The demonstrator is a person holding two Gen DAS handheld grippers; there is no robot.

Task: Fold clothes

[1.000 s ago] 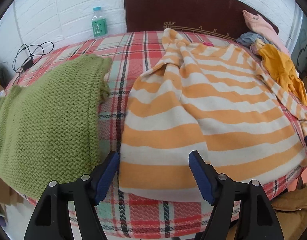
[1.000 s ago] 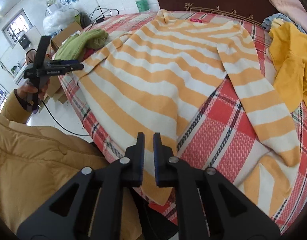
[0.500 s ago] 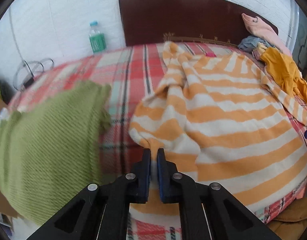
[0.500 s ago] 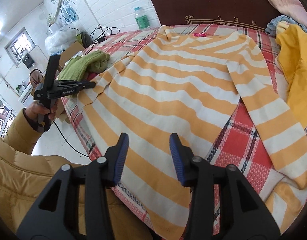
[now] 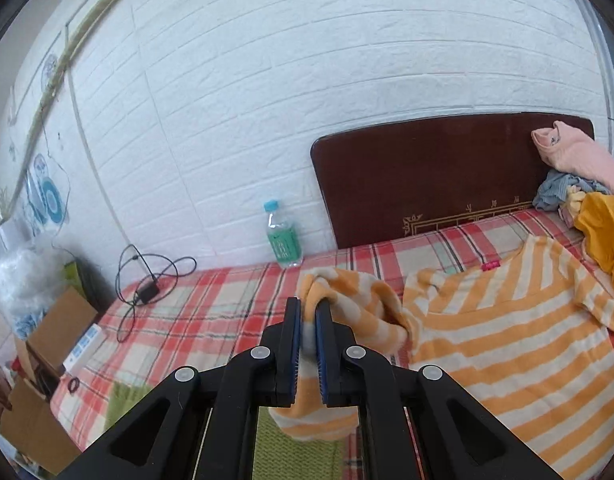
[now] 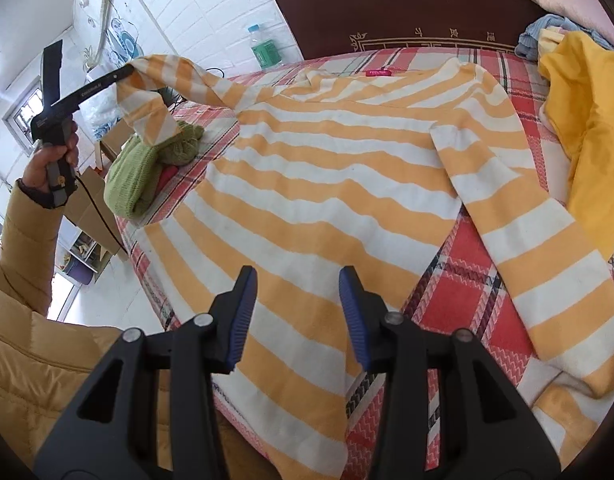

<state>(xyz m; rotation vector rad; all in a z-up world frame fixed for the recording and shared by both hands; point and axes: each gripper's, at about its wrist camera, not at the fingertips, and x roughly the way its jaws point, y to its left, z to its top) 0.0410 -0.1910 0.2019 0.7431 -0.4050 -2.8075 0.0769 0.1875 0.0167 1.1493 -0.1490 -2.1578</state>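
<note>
An orange and white striped sweater point(image 6: 339, 168) lies spread on the plaid bed point(image 6: 463, 292). My left gripper point(image 5: 308, 312) is shut on the sweater's left sleeve point(image 5: 347, 300) and holds it up above the bed; it also shows in the right wrist view point(image 6: 127, 72) with the sleeve point(image 6: 163, 80) hanging from it. My right gripper point(image 6: 297, 280) is open and empty above the sweater's lower hem. The right sleeve point(image 6: 519, 236) lies flat along the sweater's right side.
A folded green knit sweater point(image 6: 147, 164) lies at the bed's left edge. A yellow garment point(image 6: 583, 120) and a pile of pink and blue clothes point(image 5: 567, 168) lie at the right by the dark headboard point(image 5: 427, 176). A water bottle point(image 5: 282, 240) and a charger cable point(image 5: 147, 284) are at the back left.
My left gripper shut on the left sleeve and lifted it up off the bed. My right gripper opened and let go of the hem, then stayed above it.
</note>
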